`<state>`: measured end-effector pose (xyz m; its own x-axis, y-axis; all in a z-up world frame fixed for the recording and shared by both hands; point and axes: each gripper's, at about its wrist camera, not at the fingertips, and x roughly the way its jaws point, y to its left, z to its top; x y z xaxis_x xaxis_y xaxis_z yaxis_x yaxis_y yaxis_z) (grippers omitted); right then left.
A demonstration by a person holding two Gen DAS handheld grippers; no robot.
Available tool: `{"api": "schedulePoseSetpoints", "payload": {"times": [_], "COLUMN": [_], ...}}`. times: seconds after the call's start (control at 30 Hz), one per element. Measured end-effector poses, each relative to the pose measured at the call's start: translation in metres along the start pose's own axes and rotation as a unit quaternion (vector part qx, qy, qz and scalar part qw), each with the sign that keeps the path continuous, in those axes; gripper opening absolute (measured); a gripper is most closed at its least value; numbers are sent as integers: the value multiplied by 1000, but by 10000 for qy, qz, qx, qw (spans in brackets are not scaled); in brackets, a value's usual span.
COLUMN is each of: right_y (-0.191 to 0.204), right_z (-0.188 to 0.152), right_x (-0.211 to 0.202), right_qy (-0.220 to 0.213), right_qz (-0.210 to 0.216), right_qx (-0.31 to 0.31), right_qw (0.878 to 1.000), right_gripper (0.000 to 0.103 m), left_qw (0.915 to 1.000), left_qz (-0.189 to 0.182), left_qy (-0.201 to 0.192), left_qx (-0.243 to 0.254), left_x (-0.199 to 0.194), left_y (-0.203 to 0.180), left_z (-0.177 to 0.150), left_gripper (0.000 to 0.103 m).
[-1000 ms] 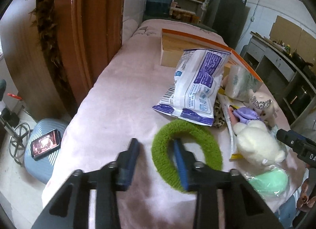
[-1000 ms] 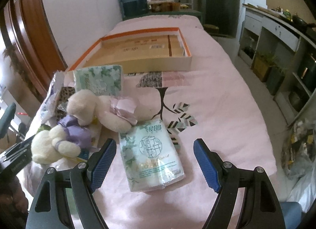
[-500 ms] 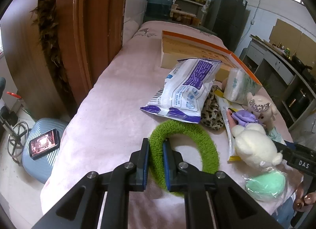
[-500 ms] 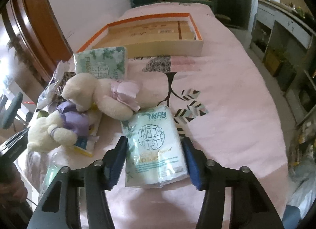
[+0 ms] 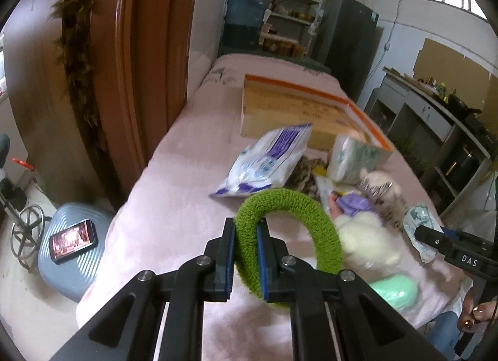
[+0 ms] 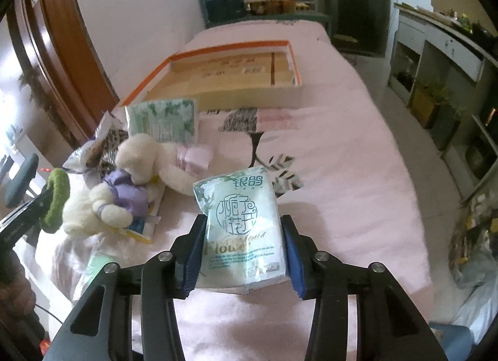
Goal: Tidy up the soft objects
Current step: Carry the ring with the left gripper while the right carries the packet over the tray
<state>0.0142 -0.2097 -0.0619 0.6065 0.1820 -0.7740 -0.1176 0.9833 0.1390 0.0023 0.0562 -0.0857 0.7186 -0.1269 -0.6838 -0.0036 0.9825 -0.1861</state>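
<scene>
- Your left gripper (image 5: 246, 238) is clamped tight on the near arc of the green fuzzy ring (image 5: 289, 227), centre of the left wrist frame, so the loop hangs free of the pink bedspread (image 5: 174, 199)
- Your right gripper (image 6: 244, 252) pinches the tissue pack (image 6: 241, 224) by its long sides, lower centre of the right wrist frame, jaws only as wide as the pack
- The orange-rimmed box (image 6: 218, 49) sits open in the upper middle, the likely destination
- Plush toys (image 6: 146, 155) wait at centre left, beside a second tissue pack (image 6: 163, 119)

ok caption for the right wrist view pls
Right gripper clamps a tissue pack above the pink bedspread, orange-rimmed box beyond.
</scene>
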Motion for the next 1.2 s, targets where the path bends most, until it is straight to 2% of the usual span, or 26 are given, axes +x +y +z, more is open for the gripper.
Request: {"api": "schedulePoseSetpoints", "payload": {"times": [0.23,0.4,0.57,0.77,1.2], "right_y": [-5,-2,1,8,6], "right_z": [15,33,53,82,168], "right_x": [-19,-32,-42,-48,-32], "right_qy": [-210,-431,-610,-793,-949], "right_qz": [36,-35,27,160,544], "right_qx": [-56,-275,-429,-568,-480], "right_qw": [9998,9987,9972,9951,9928], "right_gripper": [48,48,48,48,47], "left_qw": [9992,9985,9973,9960,9966], "left_qz": [-142,-264,-236,-195,30], "left_qy": [-306,-366,-534,-688,-666], "left_qx": [203,304,450,536,476], "left_x": [-19,-21,-21,-13,25], "left_y": [-15,-29,-43,-55,-65], "left_z": [26,51,82,116,170], "left_gripper": [13,13,13,13,13]}}
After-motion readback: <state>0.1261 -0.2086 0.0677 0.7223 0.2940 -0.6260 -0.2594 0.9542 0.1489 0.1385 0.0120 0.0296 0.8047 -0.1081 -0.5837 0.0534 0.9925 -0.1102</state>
